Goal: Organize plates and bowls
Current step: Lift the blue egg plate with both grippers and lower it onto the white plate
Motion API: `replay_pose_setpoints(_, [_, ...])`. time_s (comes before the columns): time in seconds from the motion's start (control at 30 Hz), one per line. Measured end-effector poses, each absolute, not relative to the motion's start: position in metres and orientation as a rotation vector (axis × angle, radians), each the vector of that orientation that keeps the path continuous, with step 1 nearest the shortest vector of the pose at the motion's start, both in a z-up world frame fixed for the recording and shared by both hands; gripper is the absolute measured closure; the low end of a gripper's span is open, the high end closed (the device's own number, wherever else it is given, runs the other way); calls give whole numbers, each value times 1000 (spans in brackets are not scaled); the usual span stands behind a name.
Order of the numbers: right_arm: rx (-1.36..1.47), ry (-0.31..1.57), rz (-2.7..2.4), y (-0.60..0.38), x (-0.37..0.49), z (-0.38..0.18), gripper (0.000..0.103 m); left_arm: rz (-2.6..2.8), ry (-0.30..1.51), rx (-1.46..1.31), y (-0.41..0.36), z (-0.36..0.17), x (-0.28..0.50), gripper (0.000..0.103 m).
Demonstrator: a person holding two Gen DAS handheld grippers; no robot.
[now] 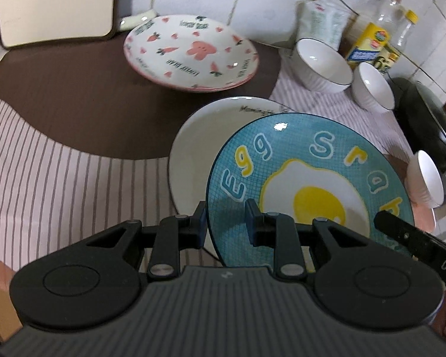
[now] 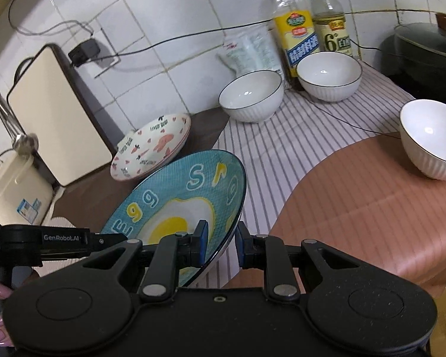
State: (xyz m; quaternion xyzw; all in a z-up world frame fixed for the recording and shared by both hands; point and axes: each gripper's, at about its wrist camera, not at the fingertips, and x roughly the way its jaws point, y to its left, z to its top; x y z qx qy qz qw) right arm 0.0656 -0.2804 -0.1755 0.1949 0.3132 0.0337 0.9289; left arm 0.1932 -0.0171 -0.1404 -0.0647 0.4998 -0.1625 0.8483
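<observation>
Striped cloth covers the tabletop point(image 1: 44, 154), where at lower centre both the left gripper point(image 1: 226, 223) and the right gripper point(image 2: 221, 244) clench opposite rims of a tilted blue egg plate point(image 1: 306, 184). Behind it lies a white plate point(image 1: 199, 145); further back a pink rabbit plate point(image 1: 190, 53) sits upper centre, and three white bowls point(image 2: 252, 95) stand near bottles point(image 2: 294, 29) at the tiled wall.

In the left wrist view the round blue egg-print plate point(image 1: 309, 184) covers the right part of the white round plate point(image 1: 199, 151) behind it, the black lidded pot point(image 1: 425, 119) runs off the right edge, and the bottle labels at upper right are blurred.
</observation>
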Motion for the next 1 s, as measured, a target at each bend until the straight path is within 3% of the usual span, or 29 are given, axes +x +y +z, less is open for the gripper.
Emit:
replay_pose_setpoints(0.8, [272,755,69,-253,109,-182,79,-222,1092,-87,-11,-151,208,79])
replay_pose_setpoints(1.0, [151,788,28,-238,114,-178,71,-216,1087,-72,-17,-154,205,79])
